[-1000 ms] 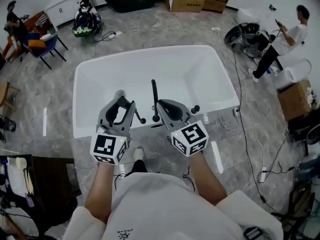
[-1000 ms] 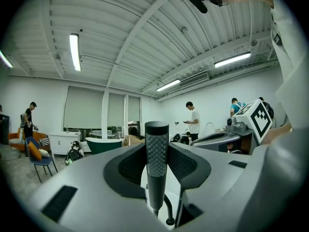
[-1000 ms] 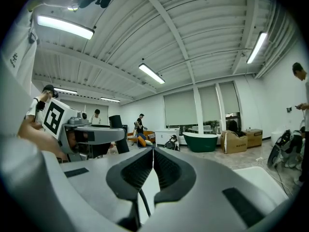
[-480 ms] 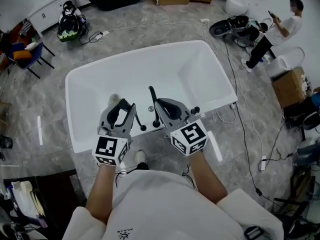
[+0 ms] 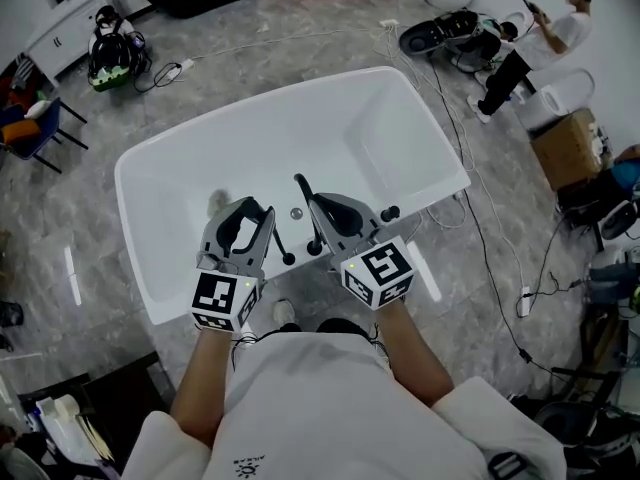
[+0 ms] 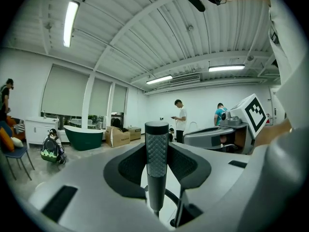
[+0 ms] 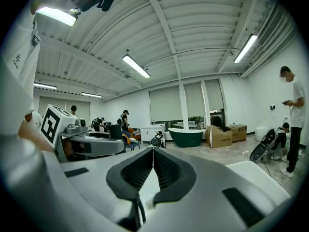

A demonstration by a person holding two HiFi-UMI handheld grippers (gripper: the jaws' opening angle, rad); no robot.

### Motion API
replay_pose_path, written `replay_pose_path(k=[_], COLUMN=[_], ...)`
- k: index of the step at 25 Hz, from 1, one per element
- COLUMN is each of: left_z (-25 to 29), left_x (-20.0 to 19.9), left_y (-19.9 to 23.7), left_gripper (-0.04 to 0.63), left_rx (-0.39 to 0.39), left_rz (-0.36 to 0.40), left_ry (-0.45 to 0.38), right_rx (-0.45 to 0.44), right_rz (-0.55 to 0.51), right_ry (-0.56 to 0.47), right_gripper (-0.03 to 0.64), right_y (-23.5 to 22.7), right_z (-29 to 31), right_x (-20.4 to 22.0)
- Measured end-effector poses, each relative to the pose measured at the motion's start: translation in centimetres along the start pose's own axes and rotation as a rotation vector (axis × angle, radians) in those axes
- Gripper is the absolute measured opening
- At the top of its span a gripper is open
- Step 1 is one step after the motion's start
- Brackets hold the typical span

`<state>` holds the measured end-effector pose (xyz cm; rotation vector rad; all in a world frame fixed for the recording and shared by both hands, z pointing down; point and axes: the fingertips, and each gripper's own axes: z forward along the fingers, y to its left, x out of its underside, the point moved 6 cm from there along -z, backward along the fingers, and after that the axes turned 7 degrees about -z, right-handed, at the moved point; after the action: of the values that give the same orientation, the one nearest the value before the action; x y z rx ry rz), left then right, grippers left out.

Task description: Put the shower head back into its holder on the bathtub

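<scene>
The dark stick-shaped shower head [image 6: 156, 163], with a dotted face, stands upright between my left gripper's [image 6: 157, 149] pads, and the gripper is shut on it. In the head view the left gripper [image 5: 245, 210] hovers over the near rim of the white bathtub [image 5: 160, 298]. A tall black spout [image 5: 303, 203] and a black knob [image 5: 390, 213] stand on that rim. My right gripper [image 5: 325, 204] is just right of the spout. Its jaws [image 7: 153, 151] meet along a line and hold nothing that I can see. A thin dark hose hangs below them.
Cables [image 5: 480, 228] trail over the marble floor right of the tub. A person [image 5: 520, 43] stands at the far right beside a cardboard box [image 5: 565, 148]. A dark green tub [image 7: 186, 135], boxes and chairs stand further back.
The tub has slid down and left in the head view and now lies more askew. Both grippers moved along with the person over the near rim. Neither grip has changed.
</scene>
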<state>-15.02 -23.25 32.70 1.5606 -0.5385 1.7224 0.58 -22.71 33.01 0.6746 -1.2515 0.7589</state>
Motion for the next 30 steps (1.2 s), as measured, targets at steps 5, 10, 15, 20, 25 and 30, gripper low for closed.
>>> replay_pose_path(k=[5,10,15,20,25,30], left_z=[1.0,1.5,2.1,2.5,2.3,1.8], left_x=[0.7,2.2,3.5,4.8,6.3,7.8], left_y=[-0.5,-1.7,-2.3,-3.1,-3.2,-2.8], left_gripper=[0.146,0.146,0.146,0.146,0.146,0.146], left_rx=[0.025,0.011,-0.041,-0.094,-0.132,-0.158], left_rz=[-0.013,-0.015,-0.012,-0.028,-0.056,-0.079], left_ry=[0.021,0.050,0.056,0.060,0.066,0.066], right_rx=[0.004,-0.026,-0.045,-0.086,-0.113,-0.125], right_rz=[0.018,0.021,0.017,0.047,0.050,0.046], right_ry=[0.019,0.012,-0.040,-0.006,0.021,0.038], right_gripper=[0.018,0.018,0.018,0.017,0.017,0.017], right_y=[-0.5,-1.1,-1.7,-2.0,-1.8,-1.5], right_z=[0.1,-0.2,-0.7,-1.2,-1.6,-1.5], right_x=[0.9,1.6,1.9,3.9,5.3,6.1])
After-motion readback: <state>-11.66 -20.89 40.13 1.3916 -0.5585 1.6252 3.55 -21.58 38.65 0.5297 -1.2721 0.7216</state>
